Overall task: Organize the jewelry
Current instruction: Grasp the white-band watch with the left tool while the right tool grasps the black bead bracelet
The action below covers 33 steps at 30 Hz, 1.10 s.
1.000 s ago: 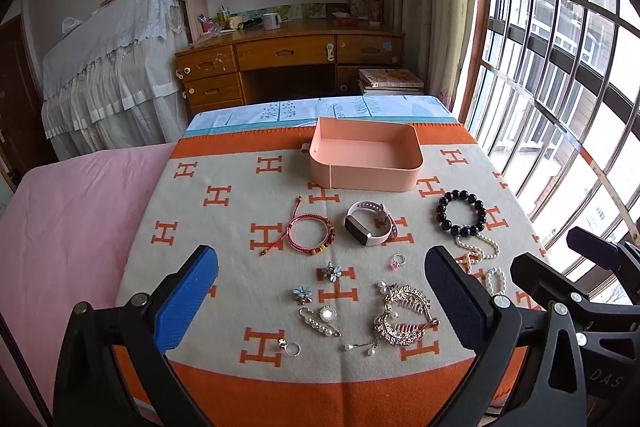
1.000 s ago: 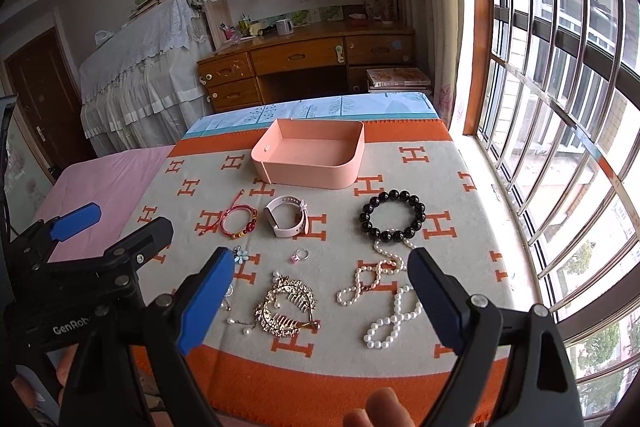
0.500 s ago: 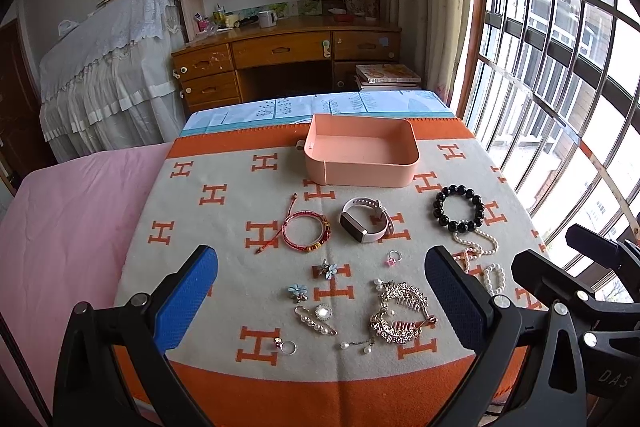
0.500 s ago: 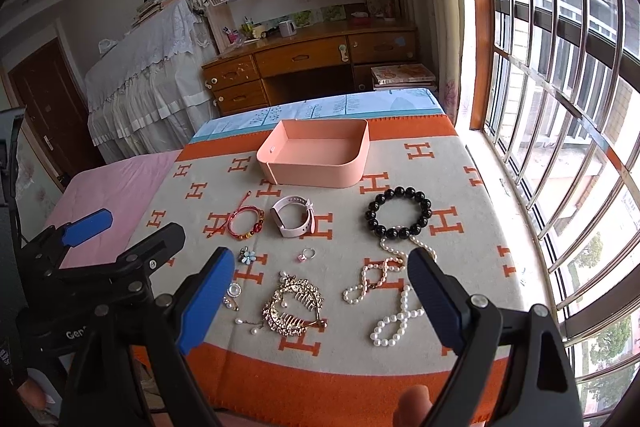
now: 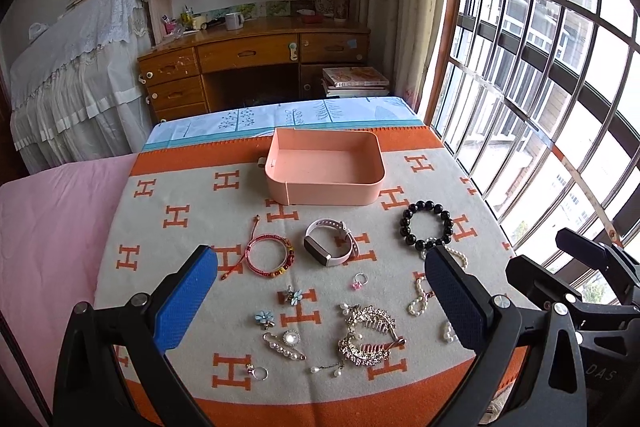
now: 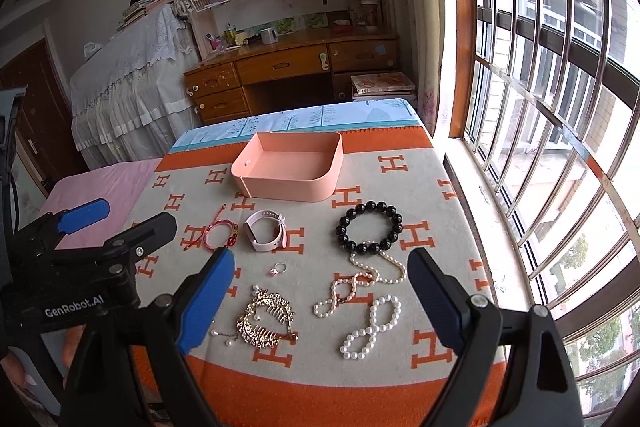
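Both views are fisheye cameras looking forward along their own gripper's two blue-padded fingers, from the near edge of the blanket-covered bed (image 5: 172,187) toward the wooden desk (image 5: 256,55) and bookshelves at the far wall. Each sits fairly high above the bedding, angled downward, so the whole spread of jewelry lies in frame. The left wrist view stands further left and catches the right gripper (image 5: 592,275) at its right edge; the right wrist view stands nearer the window (image 6: 560,107) and shows the left gripper (image 6: 120,227) at its left. Both share the pink tray (image 5: 324,183) (image 6: 288,183), the black bead bracelet (image 5: 426,229) and the gold hair comb (image 6: 266,321).
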### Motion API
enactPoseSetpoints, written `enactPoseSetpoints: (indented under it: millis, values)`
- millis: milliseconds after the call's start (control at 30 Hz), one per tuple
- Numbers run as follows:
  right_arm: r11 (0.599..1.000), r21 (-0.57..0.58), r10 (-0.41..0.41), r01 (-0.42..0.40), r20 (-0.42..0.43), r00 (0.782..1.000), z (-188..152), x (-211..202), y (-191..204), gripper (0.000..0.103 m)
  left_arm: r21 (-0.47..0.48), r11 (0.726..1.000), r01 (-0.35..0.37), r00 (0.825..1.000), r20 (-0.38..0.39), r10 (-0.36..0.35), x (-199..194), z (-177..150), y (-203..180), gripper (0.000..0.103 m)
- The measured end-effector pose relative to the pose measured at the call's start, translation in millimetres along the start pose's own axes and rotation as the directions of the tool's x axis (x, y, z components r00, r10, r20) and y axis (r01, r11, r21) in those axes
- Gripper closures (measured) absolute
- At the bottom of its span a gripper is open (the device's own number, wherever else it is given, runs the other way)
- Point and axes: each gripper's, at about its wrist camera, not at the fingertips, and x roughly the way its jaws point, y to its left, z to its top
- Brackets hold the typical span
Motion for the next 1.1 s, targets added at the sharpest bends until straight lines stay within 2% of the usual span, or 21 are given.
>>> enactPoseSetpoints:
  millis: [233,433,500,633,700,767,900,1033,1100]
  values:
    - [1.000,-0.016,-0.013,0.013,0.001,1.000,25.6,0.1,-20.1,0.014,0.017,1.000,0.011,0.999,-0.037,-0.010,6.6,31.9,-4.2,0.001]
    - [0.993,-0.104,-0.049,0.054,0.052,0.997,50.0,-0.8,-23.8,0.014,0.016,0.997,0.069,0.987,-0.146,-0.066,30.5,58.0,-9.6,0.001]
    - [0.995,-0.098,-0.028,0.031,0.042,0.999,59.2,5.0,-30.4,0.014,0.000,0.997,0.078,0.982,-0.174,-0.076,43.4,62.3,-12.0,0.001]
    - [0.999,-0.054,0.006,-0.007,-0.029,1.000,71.6,32.8,-48.7,0.014,-0.022,0.999,0.034,0.969,-0.245,-0.038,81.8,60.7,-18.2,0.001]
    - [1.000,-0.021,0.019,-0.021,-0.085,0.996,74.1,54.0,-60.6,0.021,-0.044,0.999,0.028,0.953,-0.300,-0.040,108.0,56.5,-18.8,0.001]
    - [0.999,0.015,0.035,-0.033,-0.157,0.987,72.8,79.3,-72.6,0.034,-0.075,0.997,0.021,0.935,-0.350,-0.046,133.9,51.6,-18.3,0.008]
    - [0.994,0.098,0.075,-0.048,-0.292,0.954,64.8,131.8,-97.9,0.048,-0.126,0.992,-0.006,0.906,-0.421,-0.048,175.8,42.8,-16.8,0.026]
    - [0.993,0.117,0.068,-0.025,-0.375,0.925,53.0,174.8,-108.6,0.060,-0.163,0.986,-0.030,0.877,-0.478,-0.053,205.6,34.4,-16.5,0.043]
    - [0.993,0.120,0.069,-0.021,-0.408,0.910,47.8,191.3,-111.8,0.066,-0.176,0.984,-0.036,0.865,-0.499,-0.058,214.4,30.5,-17.9,0.045]
